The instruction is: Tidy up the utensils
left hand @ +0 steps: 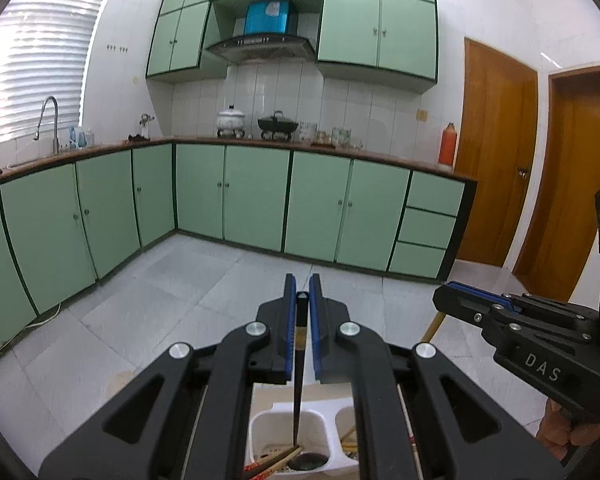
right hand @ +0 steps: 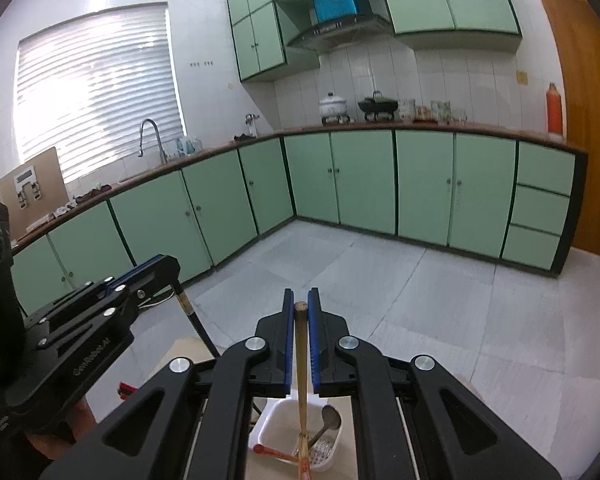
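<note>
Holding one chopstick [left hand: 299, 364] per tool, left tool [left hand: 302, 288], right tool [right hand: 300, 300]

two grippers [left hand: 302, 280], two chopsticks [left hand: 298, 380], two pots [left hand: 231, 118]

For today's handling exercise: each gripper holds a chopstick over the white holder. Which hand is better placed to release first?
Left, narrowly: the dark chopstick hangs tip-down inside the white holder.

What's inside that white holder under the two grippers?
In the white holder: a metal spoon, chopsticks and a dark round thing. The grippers hide its other parts.
</note>
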Tool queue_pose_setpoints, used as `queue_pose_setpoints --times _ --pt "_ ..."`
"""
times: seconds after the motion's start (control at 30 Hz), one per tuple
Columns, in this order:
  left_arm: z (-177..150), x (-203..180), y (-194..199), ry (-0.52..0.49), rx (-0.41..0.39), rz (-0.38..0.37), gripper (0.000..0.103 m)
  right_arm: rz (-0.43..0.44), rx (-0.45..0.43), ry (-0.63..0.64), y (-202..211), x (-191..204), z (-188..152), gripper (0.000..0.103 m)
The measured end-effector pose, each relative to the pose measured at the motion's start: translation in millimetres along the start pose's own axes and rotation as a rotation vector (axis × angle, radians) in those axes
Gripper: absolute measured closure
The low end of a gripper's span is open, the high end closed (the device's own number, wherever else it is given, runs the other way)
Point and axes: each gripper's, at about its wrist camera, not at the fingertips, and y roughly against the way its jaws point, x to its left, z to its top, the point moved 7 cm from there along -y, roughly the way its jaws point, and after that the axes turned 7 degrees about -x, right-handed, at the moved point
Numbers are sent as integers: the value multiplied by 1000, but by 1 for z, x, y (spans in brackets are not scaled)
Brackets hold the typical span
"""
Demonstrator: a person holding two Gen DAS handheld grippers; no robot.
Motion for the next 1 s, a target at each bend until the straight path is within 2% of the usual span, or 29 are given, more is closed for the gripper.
queue_pose_setpoints --times 0.13,0.2,0.27,0.3,0.33,0.4,0.53,0.63,0.73,0.93,1.0 --pt "-17 4 -7 -1 46 1 96 24 55 -27 -8 -3 -17 96" --pt "-24 6 -8 2 67 1 95 33 72 -48 -9 -6 -23 90" --pt "-29 10 -4 8 76 2 81 19 66 -63 -3 -11 -24 72" --pt "-28 11 -1 12 70 4 66 11 55 -70 1 -14 -23 67" --pt "-27 13 5 18 58 9 57 4 37 -81 8 -18 -21 62" --pt "-24 15 15 24 41 14 54 -6 12 -95 19 -24 -17 57" --pt "-19 17 39 41 -1 29 33 -42 -44 -89 47 -30 -14 44" --pt "-18 18 60 47 -21 56 22 -65 -76 -68 65 -30 -14 35" --pt "-20 19 77 56 -30 79 16 -97 -106 -46 86 -25 -20 23" --pt "-26 16 113 16 -47 138 9 -163 -122 -5 116 -16 -40 8" --pt "-29 15 124 2 -48 153 7 -168 -113 1 123 -15 -45 6"
